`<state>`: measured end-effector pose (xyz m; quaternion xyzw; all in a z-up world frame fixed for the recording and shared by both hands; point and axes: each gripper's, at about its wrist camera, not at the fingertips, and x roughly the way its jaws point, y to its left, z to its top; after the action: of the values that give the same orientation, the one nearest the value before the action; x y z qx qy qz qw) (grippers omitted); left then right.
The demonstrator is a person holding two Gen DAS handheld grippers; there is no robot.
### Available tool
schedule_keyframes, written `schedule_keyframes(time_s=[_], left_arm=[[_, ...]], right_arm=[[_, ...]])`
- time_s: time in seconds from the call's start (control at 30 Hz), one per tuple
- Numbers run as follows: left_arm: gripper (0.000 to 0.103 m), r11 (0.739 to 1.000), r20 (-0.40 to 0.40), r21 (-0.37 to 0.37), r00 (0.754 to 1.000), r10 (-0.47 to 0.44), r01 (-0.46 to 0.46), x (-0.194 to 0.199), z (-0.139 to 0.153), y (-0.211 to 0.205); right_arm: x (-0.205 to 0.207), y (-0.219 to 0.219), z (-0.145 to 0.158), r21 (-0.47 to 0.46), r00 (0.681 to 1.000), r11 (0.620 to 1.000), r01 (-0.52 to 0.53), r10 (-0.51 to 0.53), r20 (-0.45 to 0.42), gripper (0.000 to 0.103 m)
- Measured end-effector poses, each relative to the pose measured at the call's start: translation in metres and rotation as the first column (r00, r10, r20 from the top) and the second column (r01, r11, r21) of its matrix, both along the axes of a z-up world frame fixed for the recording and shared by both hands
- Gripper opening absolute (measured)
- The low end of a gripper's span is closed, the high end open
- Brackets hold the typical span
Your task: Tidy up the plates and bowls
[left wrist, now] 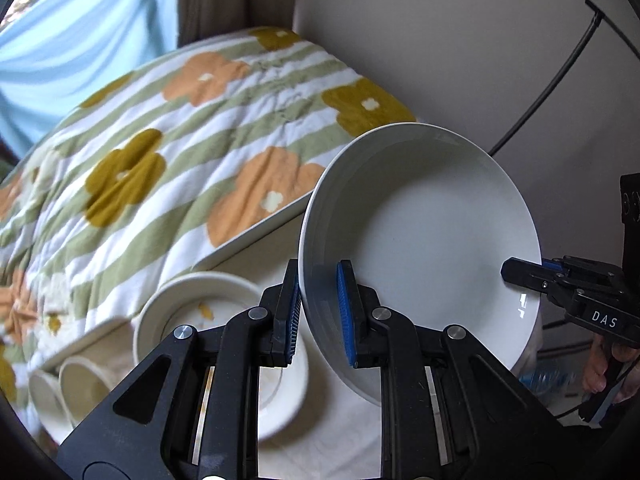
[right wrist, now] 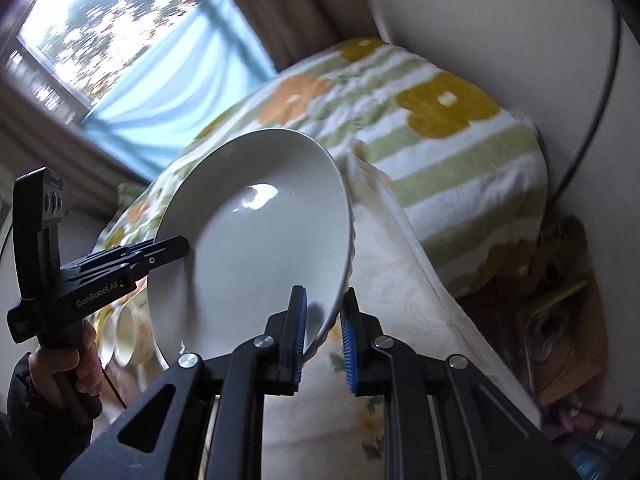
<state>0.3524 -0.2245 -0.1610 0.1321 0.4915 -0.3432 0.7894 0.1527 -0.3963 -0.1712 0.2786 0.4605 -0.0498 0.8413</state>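
Plate held on edge between two grippers

Support for the white plate (left wrist: 420,236) is shared. In the left wrist view, the left gripper (left wrist: 322,312) is clamped on the plate's lower left rim, one blue pad behind the rim and one against the inner face. The right gripper (left wrist: 520,274) is seen at the right edge of that frame, pinching the opposite rim. In the right wrist view, the right gripper (right wrist: 324,332) is closed over the plate's (right wrist: 256,240) lower rim, while the left gripper (right wrist: 168,250) is seen biting the rim at centre left.

The plate is carried tilted steeply, almost on edge, above the table (left wrist: 344,432), which is covered with a pale cloth. A grip on two opposite rims is judged to be used because a thin, smooth rim can slip or pivot in a single pinch.

Lower left in the left wrist view, a cream bowl (left wrist: 200,312) with yellow marks inside is seen below the plate, with two cups (left wrist: 68,392) lying on their sides beside it. A floral blanket (left wrist: 180,128) fills the upper left behind them. The stack is probably meant to be built near these dishes.
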Motion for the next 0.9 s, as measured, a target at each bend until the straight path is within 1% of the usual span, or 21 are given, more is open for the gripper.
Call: schedule_keyframes(time_s=[0.1, 0.2, 0.33, 0.43, 0.57, 0.67, 0.77, 0.9], left_arm=[[0.015, 0.996, 0.022, -0.016, 0.996, 0.090, -0.090, -0.031, 0.020, 0.024], [0.015, 0.984, 0.039, -0.025, 0.983, 0.178, -0.177, -0.064, 0.033, 0.050], [0.015, 0.953, 0.052, -0.029, 0.952, 0.302, -0.301, -0.106, 0.040, 0.092], [0.015, 0.918, 0.046, -0.025, 0.917, 0.396, -0.396, -0.140, 0.039, 0.130], [0.015, 0.871, 0.019, -0.012, 0.870, 0.492, -0.492, -0.177, 0.026, 0.178], [0.015, 0.839, -0.013, 0.001, 0.838, 0.545, -0.545, -0.199, 0.008, 0.215], [0.015, 0.821, -0.047, 0.019, 0.819, 0.571, -0.571, -0.215, -0.014, 0.247], [0.015, 0.806, -0.102, 0.040, 0.800, 0.591, -0.591, -0.215, -0.048, 0.279]], right_arm=[[-0.010, 0.008, 0.021, -0.004, 0.995, 0.996, -0.093, 0.093, 0.023, 0.015], [-0.018, 0.019, 0.034, -0.019, 0.985, 0.986, -0.167, 0.168, 0.044, 0.015], [-0.029, 0.046, 0.041, -0.028, 0.952, 0.954, -0.299, 0.300, 0.055, 0.015], [-0.035, 0.072, 0.039, -0.030, 0.920, 0.921, -0.388, 0.389, 0.053, 0.015], [-0.041, 0.107, 0.027, -0.005, 0.876, 0.876, -0.482, 0.481, 0.042, 0.015], [-0.045, 0.138, 0.013, 0.008, 0.842, 0.842, -0.539, 0.538, 0.026, 0.015], [-0.048, 0.168, -0.005, 0.021, 0.817, 0.817, -0.576, 0.576, -0.002, 0.015], [-0.049, 0.203, -0.036, 0.036, 0.800, 0.801, -0.597, 0.598, -0.047, 0.015]])
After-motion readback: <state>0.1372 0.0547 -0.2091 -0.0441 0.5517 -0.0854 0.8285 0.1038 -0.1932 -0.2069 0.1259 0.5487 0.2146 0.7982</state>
